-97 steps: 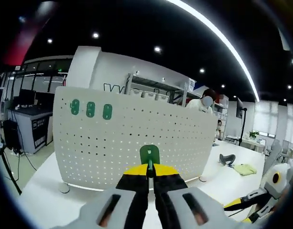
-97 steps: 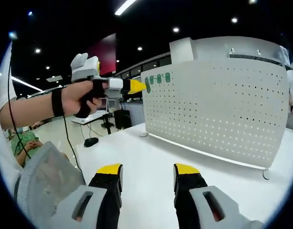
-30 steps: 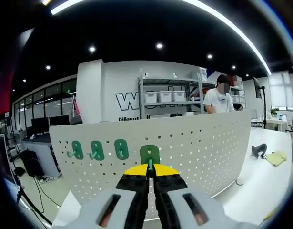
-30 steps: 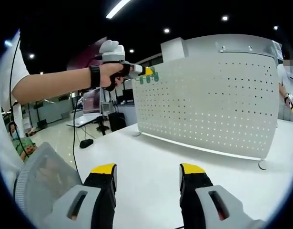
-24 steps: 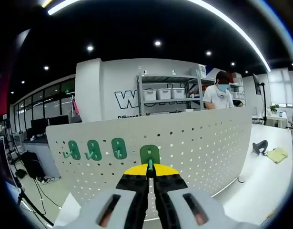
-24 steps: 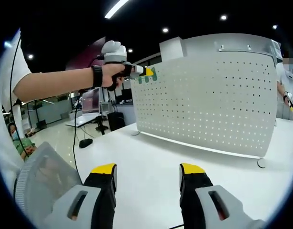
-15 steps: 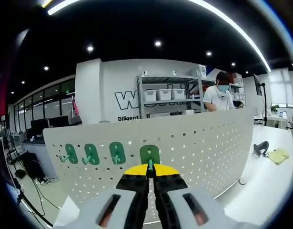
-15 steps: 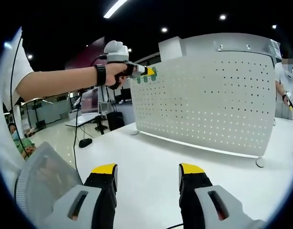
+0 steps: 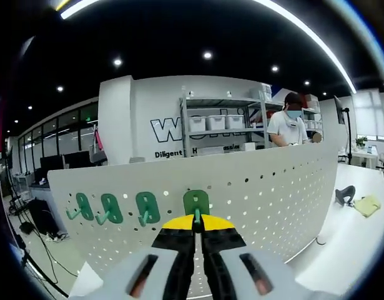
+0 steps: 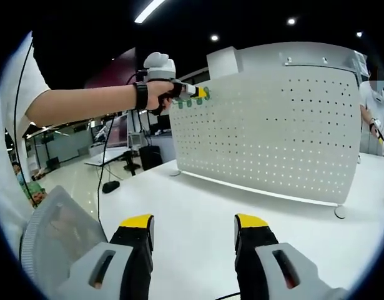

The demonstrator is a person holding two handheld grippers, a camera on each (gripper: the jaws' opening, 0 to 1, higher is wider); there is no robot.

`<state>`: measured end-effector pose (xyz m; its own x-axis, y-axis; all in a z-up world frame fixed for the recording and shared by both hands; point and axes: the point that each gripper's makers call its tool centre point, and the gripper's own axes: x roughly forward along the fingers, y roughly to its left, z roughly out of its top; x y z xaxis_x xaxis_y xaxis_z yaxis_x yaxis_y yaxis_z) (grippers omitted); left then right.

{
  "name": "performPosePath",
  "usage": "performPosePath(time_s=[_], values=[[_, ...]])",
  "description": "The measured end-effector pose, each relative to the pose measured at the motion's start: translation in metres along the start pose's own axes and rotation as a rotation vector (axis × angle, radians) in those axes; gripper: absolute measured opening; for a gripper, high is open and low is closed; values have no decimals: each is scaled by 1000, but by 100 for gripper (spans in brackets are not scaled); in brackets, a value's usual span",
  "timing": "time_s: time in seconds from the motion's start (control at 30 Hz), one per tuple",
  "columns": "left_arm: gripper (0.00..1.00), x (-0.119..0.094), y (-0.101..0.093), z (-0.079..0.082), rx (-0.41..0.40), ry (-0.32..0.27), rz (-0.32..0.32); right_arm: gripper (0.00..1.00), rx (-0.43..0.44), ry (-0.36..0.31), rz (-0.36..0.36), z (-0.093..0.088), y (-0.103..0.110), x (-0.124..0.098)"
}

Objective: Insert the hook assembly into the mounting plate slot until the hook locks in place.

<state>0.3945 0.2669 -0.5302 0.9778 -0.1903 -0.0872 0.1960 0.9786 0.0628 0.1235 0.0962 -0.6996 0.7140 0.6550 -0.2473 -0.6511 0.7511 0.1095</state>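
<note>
Matt white perforated sheet, looks like painted metal, for the mounting plate (image 9: 254, 194), smooth slightly glossy green plastic on the hook assembly (image 9: 196, 203) and the three hooks (image 9: 110, 209) beside it, rubbery matt black-and-yellow fingers (image 10: 139, 240), smooth white satin desk (image 10: 198, 206).

Open-plan lab/workshop floor. White worktable (image 10: 198, 206) with a freestanding perforated panel (image 10: 273, 131), far wall with big lettering (image 9: 173, 130) and a metal rack of storage bins (image 9: 220, 122). Black ceiling with strip lights (image 9: 304, 37), computer desks (image 9: 51, 181) at far left.
</note>
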Motion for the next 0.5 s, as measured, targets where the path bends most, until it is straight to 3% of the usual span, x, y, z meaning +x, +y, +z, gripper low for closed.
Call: performPosePath(time_s=[0.5], values=[[2, 16, 5, 0, -15, 10, 6, 53, 1, 25, -1, -5, -1, 4]])
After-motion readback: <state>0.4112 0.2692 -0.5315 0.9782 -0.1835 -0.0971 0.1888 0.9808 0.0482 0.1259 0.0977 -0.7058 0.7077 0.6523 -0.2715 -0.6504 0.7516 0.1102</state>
